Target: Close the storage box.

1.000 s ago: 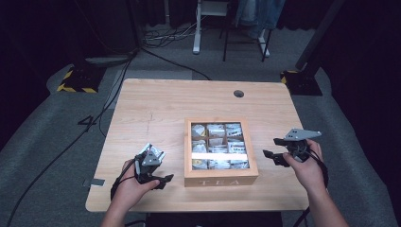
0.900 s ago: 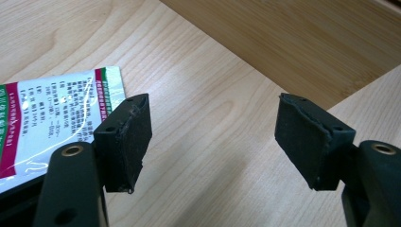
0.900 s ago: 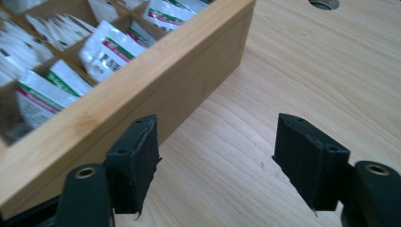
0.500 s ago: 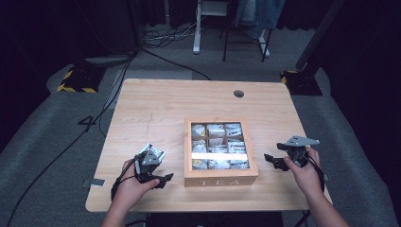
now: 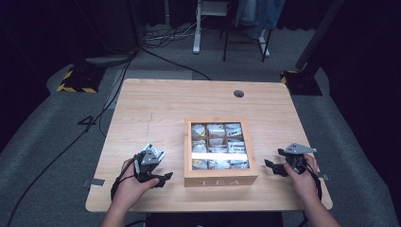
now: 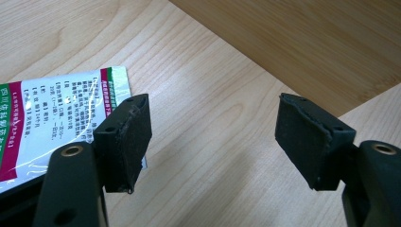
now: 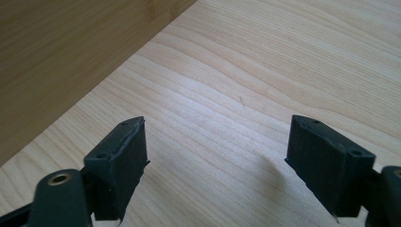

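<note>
A wooden tea box (image 5: 221, 176) marked TEA stands in the middle of the table, with tea bags showing in its compartments through the top. My left gripper (image 5: 161, 179) rests open just left of the box's front corner. In the left gripper view its jaws (image 6: 213, 137) stand wide apart over bare wood, and a white sachet (image 6: 52, 118) with green and red print lies partly under the left jaw. The box wall (image 6: 302, 42) rises just beyond. My right gripper (image 5: 273, 167) is open, low at the box's right side. Its jaws (image 7: 217, 161) hold nothing, beside the box wall (image 7: 66, 52).
The light wooden table (image 5: 156, 109) has a round cable hole (image 5: 239, 93) near its far edge. Cables (image 5: 108, 104) run across the grey floor at the left. A black stand base (image 5: 300, 80) sits past the far right corner.
My right gripper has come down and nearer to the person, from above the table to low beside the box's right side. The left gripper has stayed in place.
</note>
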The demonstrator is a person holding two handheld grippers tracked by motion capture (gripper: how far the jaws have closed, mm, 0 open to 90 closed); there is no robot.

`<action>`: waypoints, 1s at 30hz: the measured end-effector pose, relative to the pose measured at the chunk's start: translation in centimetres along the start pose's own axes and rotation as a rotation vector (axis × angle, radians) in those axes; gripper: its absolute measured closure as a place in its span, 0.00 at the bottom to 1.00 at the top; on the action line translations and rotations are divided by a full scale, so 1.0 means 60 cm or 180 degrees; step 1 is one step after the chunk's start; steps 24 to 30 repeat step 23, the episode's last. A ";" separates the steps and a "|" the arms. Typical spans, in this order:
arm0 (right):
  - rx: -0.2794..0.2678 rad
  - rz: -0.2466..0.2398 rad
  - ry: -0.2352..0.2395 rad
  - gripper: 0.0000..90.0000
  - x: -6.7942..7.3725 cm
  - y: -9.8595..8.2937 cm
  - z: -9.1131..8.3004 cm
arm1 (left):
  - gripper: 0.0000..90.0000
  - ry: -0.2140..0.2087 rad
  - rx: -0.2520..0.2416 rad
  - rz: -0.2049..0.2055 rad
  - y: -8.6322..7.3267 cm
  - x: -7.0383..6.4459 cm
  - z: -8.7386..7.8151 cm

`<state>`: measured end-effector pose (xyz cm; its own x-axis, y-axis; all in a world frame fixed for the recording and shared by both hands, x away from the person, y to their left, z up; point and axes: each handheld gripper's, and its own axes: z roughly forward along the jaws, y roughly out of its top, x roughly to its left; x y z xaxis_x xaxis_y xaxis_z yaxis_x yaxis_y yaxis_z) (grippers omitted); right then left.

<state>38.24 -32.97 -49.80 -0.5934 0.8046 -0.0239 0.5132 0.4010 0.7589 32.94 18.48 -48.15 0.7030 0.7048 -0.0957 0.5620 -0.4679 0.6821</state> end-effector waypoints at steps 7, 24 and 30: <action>0.0090 0.0003 -0.0007 0.18 -0.010 -0.006 0.008 | 0.32 -0.0021 0.0020 0.0000 0.000 0.001 0.003; 0.0125 0.0056 0.0025 0.16 -0.015 -0.007 0.009 | 0.31 -0.0086 -0.0178 -0.0187 -0.001 0.011 -0.007; 0.0125 0.0056 0.0025 0.16 -0.015 -0.007 0.009 | 0.31 -0.0086 -0.0178 -0.0187 -0.001 0.011 -0.007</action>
